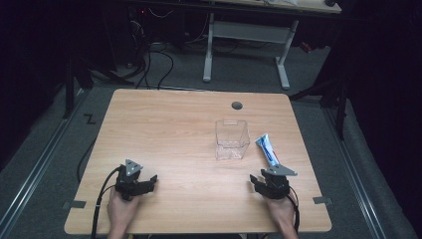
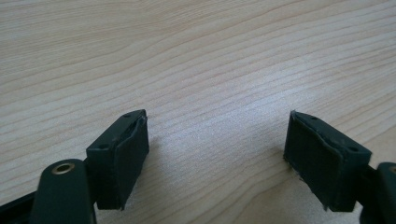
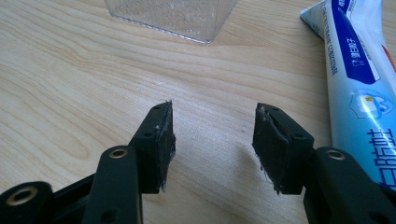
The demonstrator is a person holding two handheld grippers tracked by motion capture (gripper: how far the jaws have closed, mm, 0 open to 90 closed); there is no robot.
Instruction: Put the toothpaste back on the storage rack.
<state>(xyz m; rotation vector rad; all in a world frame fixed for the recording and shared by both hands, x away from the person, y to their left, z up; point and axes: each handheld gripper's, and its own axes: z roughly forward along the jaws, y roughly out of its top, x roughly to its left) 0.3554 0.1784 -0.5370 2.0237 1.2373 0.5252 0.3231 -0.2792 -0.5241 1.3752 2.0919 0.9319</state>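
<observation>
A clear plastic box (image 1: 232, 139) stands upright right of the table's middle; its base (image 3: 175, 16) shows at the top of the right gripper view. A blue and white toothpaste tube (image 1: 267, 149) lies flat just right of the box, and runs along the right side (image 3: 359, 79) of the right gripper view. My right gripper (image 1: 257, 180) rests near the front edge, just short of the tube, open and empty (image 3: 212, 140). My left gripper (image 1: 152, 180) rests at the front left, open (image 2: 217, 154) over bare wood.
The wooden table (image 1: 164, 129) has a round cable hole (image 1: 237, 105) near its far edge. Beyond it stands a white desk frame (image 1: 246, 35) with cables on the floor. Dark floor surrounds the table.
</observation>
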